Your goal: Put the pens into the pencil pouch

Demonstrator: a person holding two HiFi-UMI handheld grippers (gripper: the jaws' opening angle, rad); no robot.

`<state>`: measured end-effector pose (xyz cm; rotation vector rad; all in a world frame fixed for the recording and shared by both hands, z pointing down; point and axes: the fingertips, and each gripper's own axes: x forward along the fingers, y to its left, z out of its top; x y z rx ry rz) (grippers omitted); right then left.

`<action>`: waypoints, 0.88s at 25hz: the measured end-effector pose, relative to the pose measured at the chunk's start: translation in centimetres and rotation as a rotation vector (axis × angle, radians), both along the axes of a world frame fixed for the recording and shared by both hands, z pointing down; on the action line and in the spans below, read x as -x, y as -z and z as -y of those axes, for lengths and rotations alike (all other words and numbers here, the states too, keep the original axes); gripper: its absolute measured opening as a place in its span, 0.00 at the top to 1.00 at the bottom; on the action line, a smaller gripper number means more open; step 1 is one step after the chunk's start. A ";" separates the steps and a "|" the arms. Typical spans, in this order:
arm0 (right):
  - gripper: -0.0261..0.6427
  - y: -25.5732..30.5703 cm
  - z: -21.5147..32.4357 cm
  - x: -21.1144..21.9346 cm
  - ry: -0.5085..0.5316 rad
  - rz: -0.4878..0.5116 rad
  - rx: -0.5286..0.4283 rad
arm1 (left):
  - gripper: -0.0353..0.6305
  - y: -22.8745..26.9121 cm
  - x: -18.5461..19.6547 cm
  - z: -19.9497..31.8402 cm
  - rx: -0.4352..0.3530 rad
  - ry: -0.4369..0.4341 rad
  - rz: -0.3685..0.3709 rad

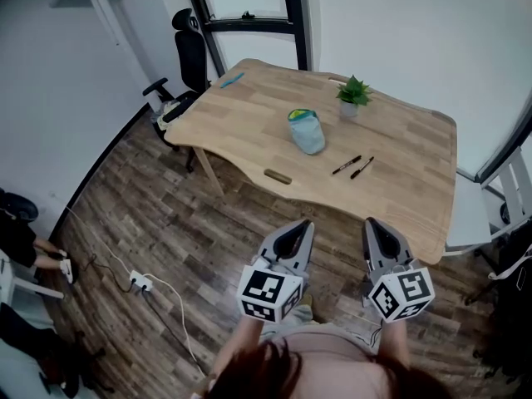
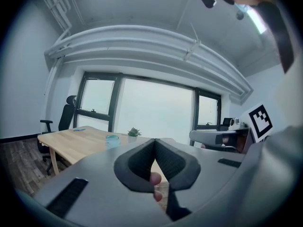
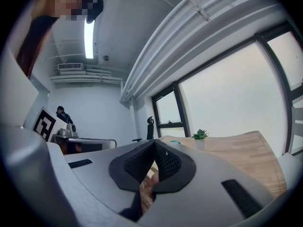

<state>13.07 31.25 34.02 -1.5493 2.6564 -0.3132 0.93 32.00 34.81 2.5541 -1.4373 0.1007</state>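
I hold both grippers level over the wooden floor [image 1: 125, 214], short of the near edge of the table [image 1: 249, 131], and neither touches anything on it. My left gripper [image 1: 304, 223] has its jaws pressed together with nothing between them; its own view shows the dark pads of the left gripper [image 2: 155, 143] meeting in a closed seam. My right gripper [image 1: 371, 222] is the same, jaws fully together and empty, as the right gripper [image 3: 154, 144] shows in its own view. The pencil pouch [image 1: 307, 130], pale blue with a green-rimmed mouth, lies near the middle of the table, well apart from both grippers, at about 12 o'clock from my left one. The two black pens [image 1: 354, 166] lie side by side on the table at about 4 o'clock from the pouch, near it but not touching it, and close to each other without crossing. A small potted plant [image 1: 353, 96] stands at about 1 o'clock from the pouch. A short brown bar [image 1: 278, 176] lies at 7 o'clock from the pouch, near the table's front edge. A blue pen-like thing [image 1: 232, 80] rests at the far left corner, at 10 o'clock. A black office chair [image 1: 187, 56] stands just beyond that corner. In the left gripper view, the pouch [image 2: 112, 140] and plant [image 2: 134, 133] sit past the jaws, at 11 o'clock.
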 end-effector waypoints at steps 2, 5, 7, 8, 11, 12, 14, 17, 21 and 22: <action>0.96 0.0 1.1 0.5 -0.013 0.006 0.008 | 0.94 -0.1 0.6 1.1 -0.003 -0.012 -0.002; 0.96 0.1 2.8 1.1 -0.034 0.012 0.014 | 0.94 0.0 1.3 2.8 -0.012 -0.033 -0.003; 0.96 0.2 3.5 1.4 -0.048 0.001 0.017 | 0.94 0.2 1.6 3.6 -0.022 -0.053 0.008; 0.96 0.3 3.8 1.6 -0.056 -0.003 0.018 | 0.94 0.3 1.8 4.0 -0.027 -0.064 0.015; 0.96 0.5 4.4 2.2 -0.074 -0.001 0.022 | 0.94 0.6 2.3 4.8 -0.037 -0.089 0.019; 0.96 0.5 4.6 2.3 -0.077 0.005 0.023 | 0.94 0.6 2.4 5.1 -0.037 -0.095 0.017; 0.96 0.5 5.1 2.4 -0.084 0.013 0.026 | 0.94 0.3 2.5 5.5 -0.033 -0.105 0.016; 0.96 0.1 5.9 2.5 -0.099 0.005 0.032 | 0.94 -0.3 2.6 6.3 -0.017 -0.117 0.017; 0.96 0.0 7.0 2.7 -0.104 0.001 0.030 | 0.94 -0.3 2.6 7.5 -0.023 -0.123 0.003; 0.96 0.0 7.4 2.8 -0.104 -0.002 0.028 | 0.94 -0.3 2.6 7.9 -0.024 -0.124 0.002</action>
